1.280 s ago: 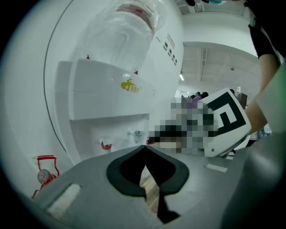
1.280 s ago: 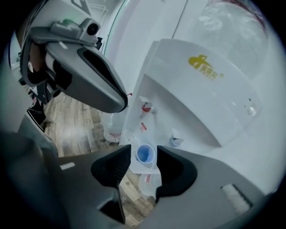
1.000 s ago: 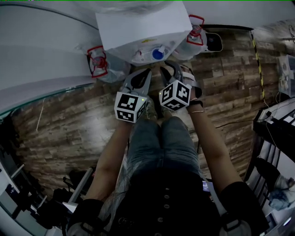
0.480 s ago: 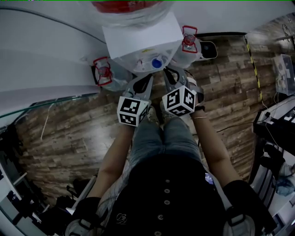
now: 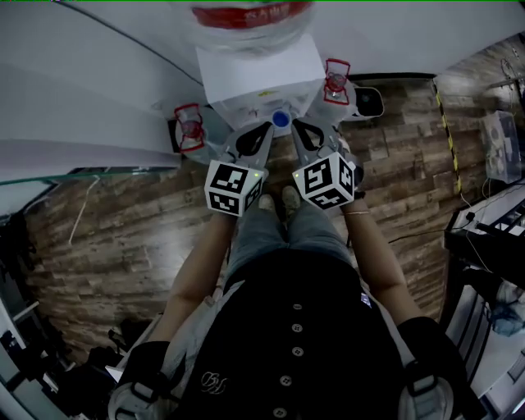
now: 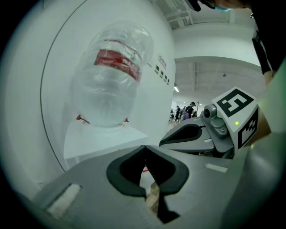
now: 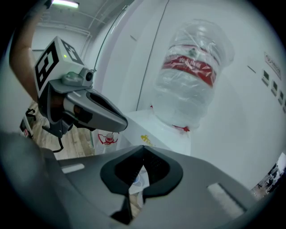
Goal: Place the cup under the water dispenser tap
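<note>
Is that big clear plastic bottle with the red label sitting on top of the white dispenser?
Yes, the left gripper view shows the clear plastic bottle standing neck-down on the white water dispenser.

Wood-plank floor (image 5: pixel 123 221), white water dispenser (image 5: pixel 258 70) standing on it, seemingly 2 spare bottles (image 5: pixel 189 129) beside

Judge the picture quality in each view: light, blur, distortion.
Head view: dim and underexposed, wood-plank floor dark, clear plastic water bottle with red label smeared at the top edge. Left gripper view: heavy fisheye, black corners, bottle soft against bright white wall. Right gripper view: same fisheye, bottle slightly crisper.
</note>
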